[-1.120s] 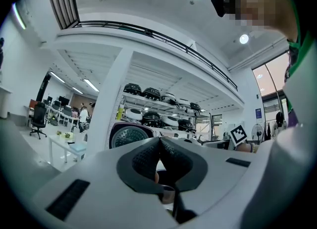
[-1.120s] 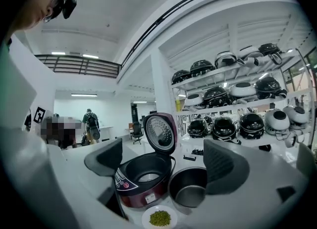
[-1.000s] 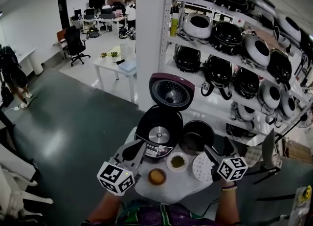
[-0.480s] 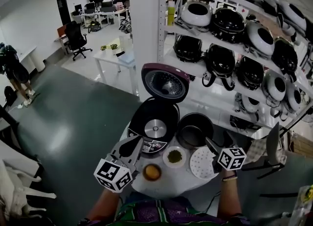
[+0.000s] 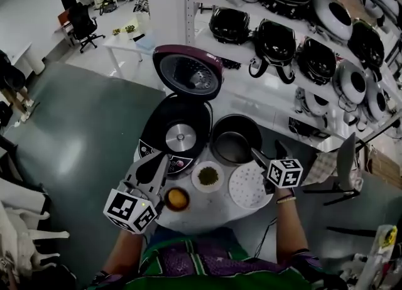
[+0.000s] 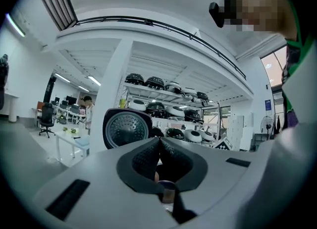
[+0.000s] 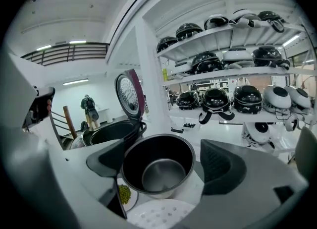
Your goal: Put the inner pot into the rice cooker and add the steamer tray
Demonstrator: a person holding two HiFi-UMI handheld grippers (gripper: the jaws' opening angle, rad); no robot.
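the inner pot (image 5: 235, 138) sits just at 11 o'clock from the right gripper (image 5: 264, 157), the nearer one; its jaws are wide apart, empty. the left gripper (image 5: 157, 166) is pinched closed, holding nothing.

Person wearing green-and-purple patterned shirt (image 5: 207, 268), pale band (image 5: 286, 199) circling right wrist. Grey left gripper (image 5: 163, 160), right gripper (image 5: 264, 154) each bearing black-white marker cube (image 5: 130, 210).

The inner pot (image 5: 235, 143) has a shiny metal floor, and the steamer tray (image 5: 247, 186) looks matt white plastic.
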